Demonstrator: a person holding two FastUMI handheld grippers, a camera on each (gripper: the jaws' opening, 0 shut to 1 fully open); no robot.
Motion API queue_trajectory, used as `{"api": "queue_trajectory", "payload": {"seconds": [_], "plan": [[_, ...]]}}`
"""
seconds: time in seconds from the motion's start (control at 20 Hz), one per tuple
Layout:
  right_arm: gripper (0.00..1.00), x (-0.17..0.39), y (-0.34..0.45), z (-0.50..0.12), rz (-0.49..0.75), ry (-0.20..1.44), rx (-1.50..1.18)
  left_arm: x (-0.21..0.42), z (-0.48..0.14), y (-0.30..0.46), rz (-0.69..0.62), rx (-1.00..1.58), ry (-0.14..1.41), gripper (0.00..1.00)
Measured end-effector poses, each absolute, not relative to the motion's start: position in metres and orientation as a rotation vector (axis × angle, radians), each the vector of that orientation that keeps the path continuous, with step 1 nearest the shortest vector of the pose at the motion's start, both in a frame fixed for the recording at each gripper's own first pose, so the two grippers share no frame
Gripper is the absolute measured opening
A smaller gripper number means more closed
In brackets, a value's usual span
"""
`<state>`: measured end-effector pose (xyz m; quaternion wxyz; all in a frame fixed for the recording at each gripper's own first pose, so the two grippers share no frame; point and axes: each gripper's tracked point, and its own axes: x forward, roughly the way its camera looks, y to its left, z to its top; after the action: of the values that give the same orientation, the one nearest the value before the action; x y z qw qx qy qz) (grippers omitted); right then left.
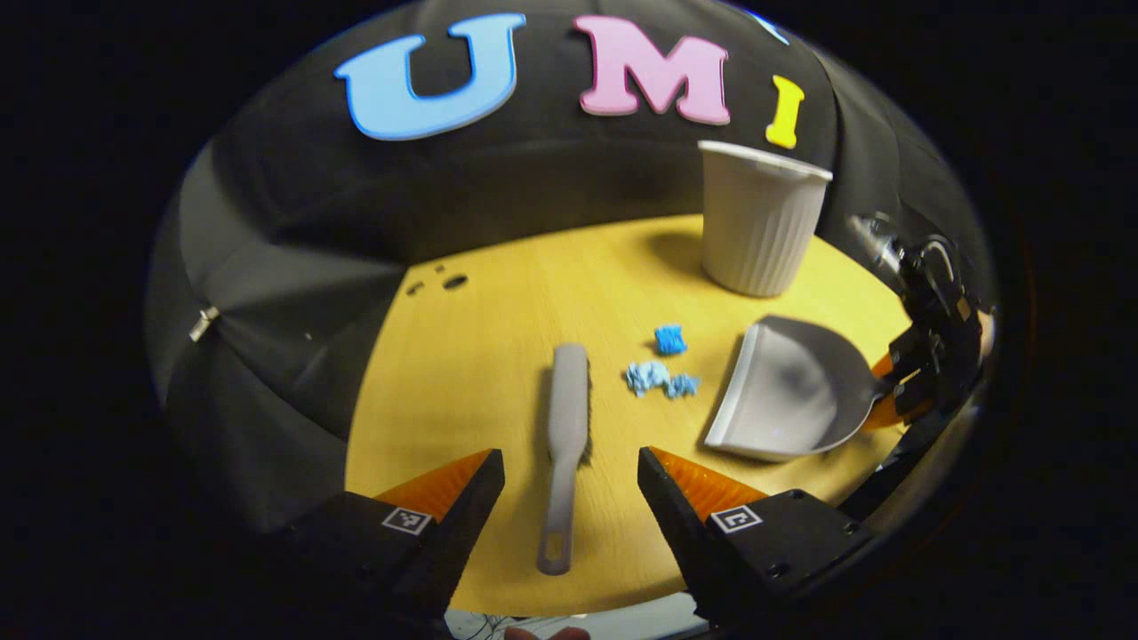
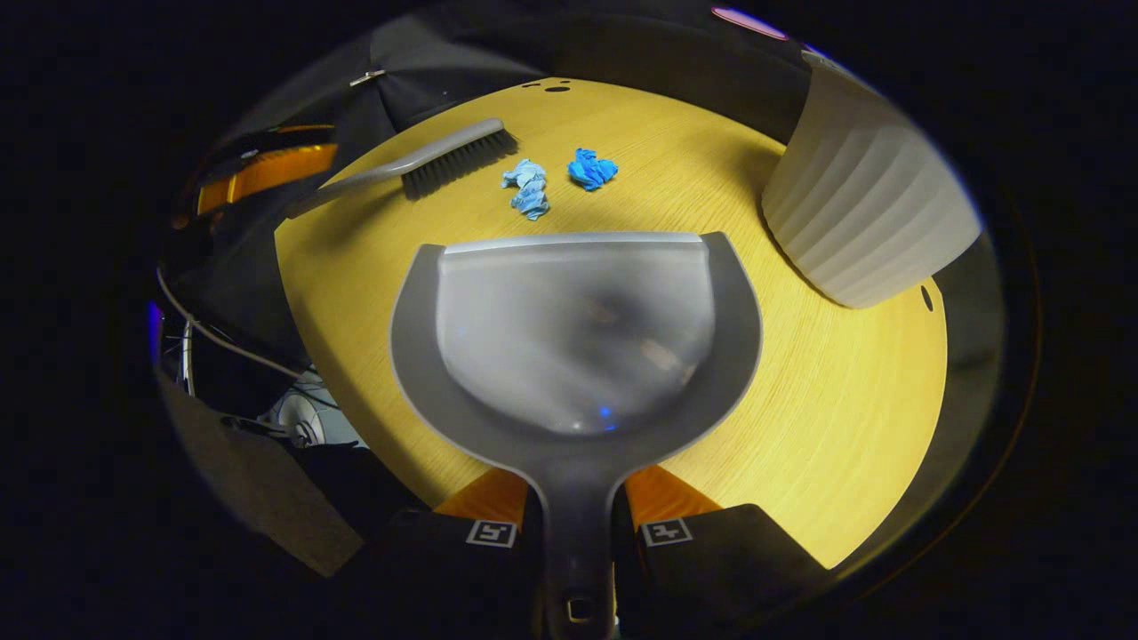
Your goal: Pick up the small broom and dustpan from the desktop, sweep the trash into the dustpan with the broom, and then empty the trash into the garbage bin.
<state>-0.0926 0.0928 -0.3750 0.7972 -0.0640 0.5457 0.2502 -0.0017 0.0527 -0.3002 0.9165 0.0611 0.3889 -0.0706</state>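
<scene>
Yellow desktop (image 1: 462, 373) across mid-frame, ribbed white garbage bin (image 1: 760, 218) upper right, grey dustpan (image 2: 578, 338) centre frame, handle clamped by right gripper (image 2: 576, 520), small broom (image 1: 565, 436) lying between wide-spread left gripper (image 1: 571, 476) fingers, blue trash (image 1: 662, 364) scraps between broom and dustpan.

Table (image 2: 827, 427): wood-look top, yellow-tan, fine straight grain, smooth with a soft satin sheen.

Dustpan (image 2: 578, 329): moulded grey plastic, smooth; the inner pan is glossy enough to carry blurred reflections, the rim darker and matt.

Broom (image 1: 566, 427): matt grey plastic handle and back, smooth; dark bristles (image 2: 462, 164) look stiff and fibrous.

Trash (image 1: 662, 369): crumpled blue scraps, paper or tissue by the look, creased and matt.

Garbage bin (image 1: 760, 222): off-white plastic, vertically ribbed wall, dull finish, smooth rolled rim.

Booth wall (image 1: 293, 231): black cloth, matt, with soft folds; one small metal clip (image 1: 204, 324) glints.
</scene>
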Motion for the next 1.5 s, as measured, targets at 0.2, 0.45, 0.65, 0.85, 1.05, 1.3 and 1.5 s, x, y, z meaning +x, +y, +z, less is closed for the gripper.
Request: {"api": "queue_trajectory", "payload": {"seconds": [0.2, 0.45, 0.65, 0.85, 1.05, 1.3, 1.5], "plan": [[0.36, -0.086, 0.086, -0.369, 0.540, 1.153, -0.138, 0.008, -0.333, 0.060, -0.134, 0.125, 0.923, 0.96], [0.36, -0.081, 0.078, -0.370, 0.527, 1.155, -0.140, 0.017, -0.364, 0.057, -0.145, 0.086, 1.029, 0.92], [0.36, -0.079, 0.078, -0.371, 0.529, 1.154, -0.138, 0.023, -0.381, 0.058, -0.139, 0.088, 1.079, 0.86], [0.36, -0.080, 0.078, -0.370, 0.533, 1.156, -0.140, 0.023, -0.395, 0.056, -0.149, 0.101, 1.128, 0.72], [0.36, -0.080, 0.077, -0.371, 0.532, 1.158, -0.143, 0.024, -0.397, 0.050, -0.161, 0.075, 1.136, 0.60], [0.36, -0.077, 0.080, -0.373, 0.534, 1.159, -0.139, 0.025, -0.398, 0.049, -0.166, 0.076, 1.130, 0.41], [0.36, -0.079, 0.083, -0.371, 0.551, 1.163, -0.142, 0.029, -0.396, 0.048, -0.191, 0.103, 1.145, 0.28]]}}
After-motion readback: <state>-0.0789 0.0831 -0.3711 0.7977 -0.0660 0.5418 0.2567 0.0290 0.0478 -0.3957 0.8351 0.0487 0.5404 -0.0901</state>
